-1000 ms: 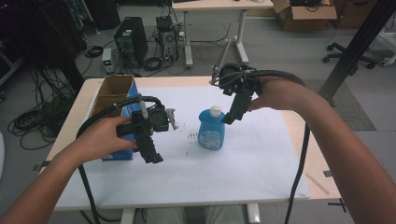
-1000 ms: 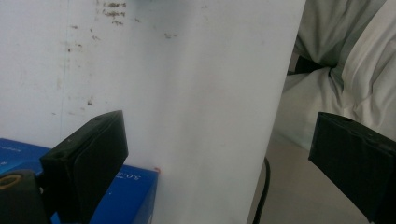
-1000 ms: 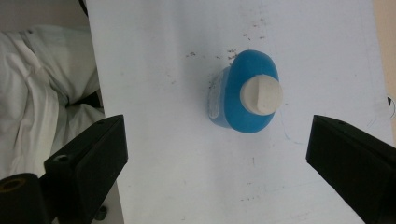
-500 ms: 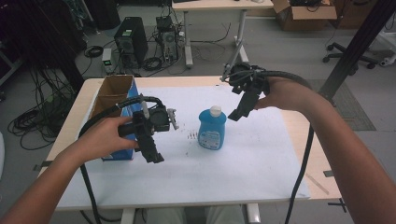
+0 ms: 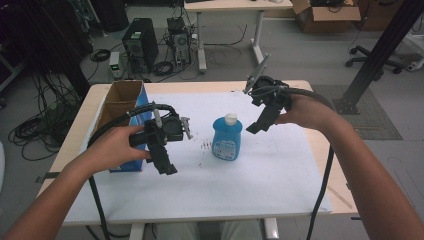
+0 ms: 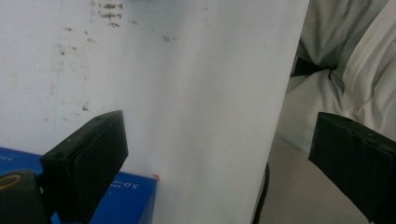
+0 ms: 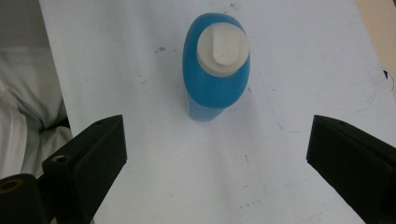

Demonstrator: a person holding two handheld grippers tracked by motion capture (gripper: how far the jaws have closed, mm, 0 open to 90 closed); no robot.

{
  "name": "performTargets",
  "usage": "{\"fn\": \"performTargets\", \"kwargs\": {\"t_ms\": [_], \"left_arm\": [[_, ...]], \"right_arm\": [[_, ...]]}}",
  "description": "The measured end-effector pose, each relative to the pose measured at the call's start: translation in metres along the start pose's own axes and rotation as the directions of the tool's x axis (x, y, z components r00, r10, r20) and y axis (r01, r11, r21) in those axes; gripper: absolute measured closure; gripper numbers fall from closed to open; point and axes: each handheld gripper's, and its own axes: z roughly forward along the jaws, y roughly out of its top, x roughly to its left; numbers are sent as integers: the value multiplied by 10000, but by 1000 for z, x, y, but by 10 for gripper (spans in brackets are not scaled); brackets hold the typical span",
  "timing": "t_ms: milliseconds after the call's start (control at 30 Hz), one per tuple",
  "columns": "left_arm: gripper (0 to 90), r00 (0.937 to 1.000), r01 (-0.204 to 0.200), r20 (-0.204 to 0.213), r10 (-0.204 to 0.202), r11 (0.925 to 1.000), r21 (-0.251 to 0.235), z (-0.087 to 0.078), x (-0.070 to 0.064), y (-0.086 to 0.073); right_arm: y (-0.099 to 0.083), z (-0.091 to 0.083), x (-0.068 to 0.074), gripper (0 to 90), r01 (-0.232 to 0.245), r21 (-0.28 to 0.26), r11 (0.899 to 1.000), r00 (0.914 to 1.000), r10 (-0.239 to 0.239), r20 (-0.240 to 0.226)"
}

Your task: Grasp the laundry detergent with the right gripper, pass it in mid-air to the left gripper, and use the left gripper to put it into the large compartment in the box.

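Observation:
A blue bottle [image 5: 227, 139] with a white cap stands upright near the middle of the white table sheet [image 5: 260, 175]. My right gripper [image 5: 256, 124] hangs just right of it, above the table, open and empty. In the right gripper view the blue bottle [image 7: 215, 77] is seen from above, ahead of the wide-apart jaws. My left gripper [image 5: 166, 166] hovers left of the bottle, beside a blue cardboard box [image 5: 121, 117], pointing down toward the near edge. Its jaws stand wide apart over the white sheet [image 6: 187, 84] with nothing between them.
The open blue cardboard box [image 6: 121, 198] stands at the table's left side. Dark smudges [image 5: 205, 145] mark the sheet left of the bottle. Beyond the table are a computer tower [image 5: 136, 46], cables, a desk leg [image 5: 200, 40] and a chair base [image 5: 372, 52].
My right gripper has drawn away from the bottle, moving right and slightly up. The left gripper and the bottle have stayed put.

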Motion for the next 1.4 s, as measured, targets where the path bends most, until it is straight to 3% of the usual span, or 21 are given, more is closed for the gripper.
{"fn": "performTargets", "kwargs": {"t_ms": [433,867,967,1400], "left_arm": [[48,10000,41,12,-41,10000,3,2,3,-1],[48,9999,51,146,-51,10000,41,8,3,3],[47,9998,56,185,-57,10000,62,10,3,4],[47,9997,48,227,-50,9999,95,12,4,5]], "right_arm": [[-24,28,0,39,-333,-868,9957,9994,340,63],[-43,46,-1,39,-636,-1815,9813,9978,662,83],[-49,50,-1,38,-691,-2282,9712,9973,730,87],[-66,69,1,29,-981,-3145,9442,9943,1061,84]]}}
